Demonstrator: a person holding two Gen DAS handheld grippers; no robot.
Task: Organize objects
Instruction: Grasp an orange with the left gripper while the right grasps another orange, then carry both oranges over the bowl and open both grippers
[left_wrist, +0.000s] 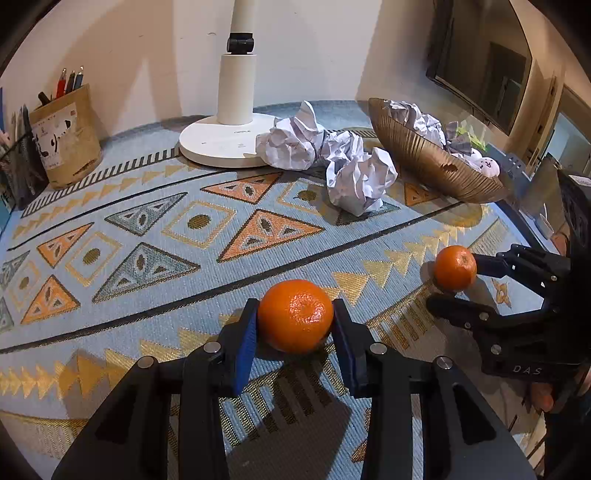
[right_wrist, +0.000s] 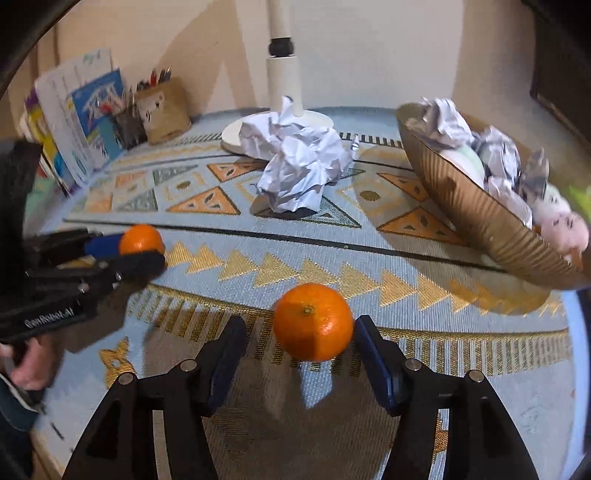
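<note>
Some paper balls (right_wrist: 448, 118) already sit in our brown bowl (left_wrist: 417, 155). Our left hand-held gripper (left_wrist: 295, 328) squeezes one orange (left_wrist: 295, 315) on the desk (left_wrist: 147, 229). Our right hand-held gripper (right_wrist: 299, 343) sits wide around the other orange (right_wrist: 313, 321), with more paper (left_wrist: 360, 181) left.

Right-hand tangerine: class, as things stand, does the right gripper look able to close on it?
Probably yes. The tangerine sits on the cloth between the right gripper's open fingers, nearer one pad, with a gap at the other. Nothing lies between them.
</note>
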